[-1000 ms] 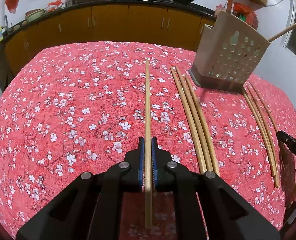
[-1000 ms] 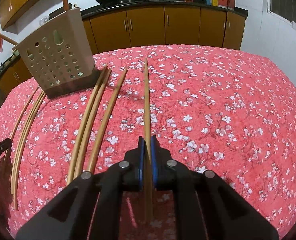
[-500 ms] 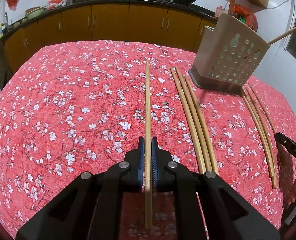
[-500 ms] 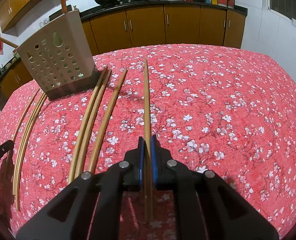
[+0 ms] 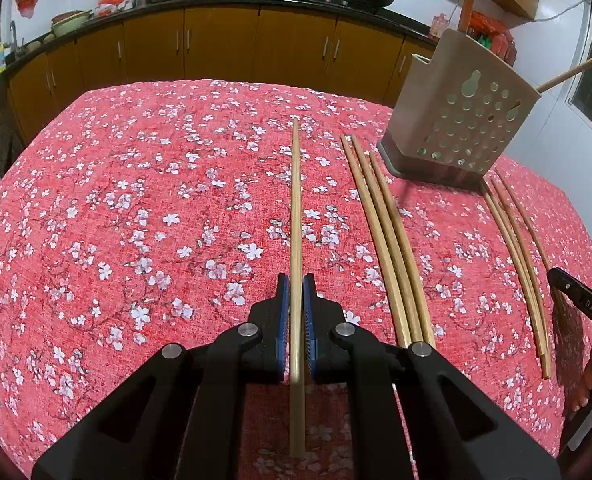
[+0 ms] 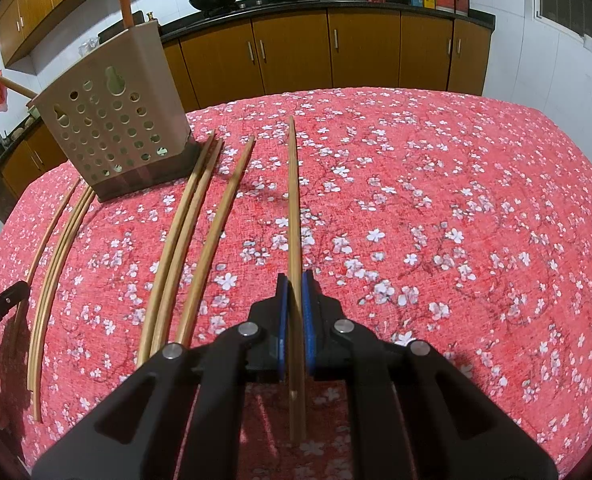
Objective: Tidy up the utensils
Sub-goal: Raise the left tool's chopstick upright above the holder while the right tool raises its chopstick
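My left gripper (image 5: 296, 280) is shut on a long wooden chopstick (image 5: 296, 208) that points away over the table. My right gripper (image 6: 295, 278) is shut on another wooden chopstick (image 6: 293, 200) in the same way. A beige perforated utensil holder (image 5: 462, 120) stands at the back of the table, also in the right wrist view (image 6: 110, 120), with an orange handle and a wooden stick in it. Three chopsticks (image 5: 388, 240) lie side by side right of my left gripper. Three thinner ones (image 5: 520, 256) lie past them, near the other gripper's tip (image 5: 580, 300).
The table wears a red cloth with white blossoms (image 5: 136, 200). Brown kitchen cabinets (image 5: 216, 44) with woks on the counter run behind it. The three chopsticks (image 6: 184, 240) and the thin ones (image 6: 52, 256) lie left of my right gripper.
Both grippers have risen slightly with their chopsticks; the views have shifted a little. Nothing on the table has moved.
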Available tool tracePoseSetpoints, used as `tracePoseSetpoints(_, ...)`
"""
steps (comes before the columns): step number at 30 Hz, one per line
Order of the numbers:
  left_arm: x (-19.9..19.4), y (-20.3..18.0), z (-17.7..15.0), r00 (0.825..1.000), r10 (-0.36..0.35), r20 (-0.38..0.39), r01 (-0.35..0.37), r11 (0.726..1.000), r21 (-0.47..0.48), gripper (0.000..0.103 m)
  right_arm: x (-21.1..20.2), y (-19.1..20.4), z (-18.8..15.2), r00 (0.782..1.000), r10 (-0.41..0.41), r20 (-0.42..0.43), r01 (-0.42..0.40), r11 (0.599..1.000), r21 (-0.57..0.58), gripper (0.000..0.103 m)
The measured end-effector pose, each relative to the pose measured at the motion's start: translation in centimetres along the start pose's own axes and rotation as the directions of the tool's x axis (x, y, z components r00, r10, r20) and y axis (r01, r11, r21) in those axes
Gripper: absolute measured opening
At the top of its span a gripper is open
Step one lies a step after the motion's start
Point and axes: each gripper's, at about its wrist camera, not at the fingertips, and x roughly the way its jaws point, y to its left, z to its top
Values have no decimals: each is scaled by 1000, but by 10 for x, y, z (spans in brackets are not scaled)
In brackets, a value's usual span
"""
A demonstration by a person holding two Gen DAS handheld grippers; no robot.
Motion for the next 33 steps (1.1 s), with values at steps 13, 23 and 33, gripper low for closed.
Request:
tracePoseSetpoints(13,-6,-7,-3,999,37,-7,-37,999,30,8,-12,-4,-4,1000,17,7,-17,1000,16,8)
tracePoseSetpoints(23,-58,-1,26,990,24,136,-27,1000,17,7,-78,-13,26,980,22,196,-29,999,30,8)
tracePoseSetpoints(33,-105,-5,61,962,-16,272,13,1000,13,7,-118,-5,56,942,32,335,-36,999,5,8)
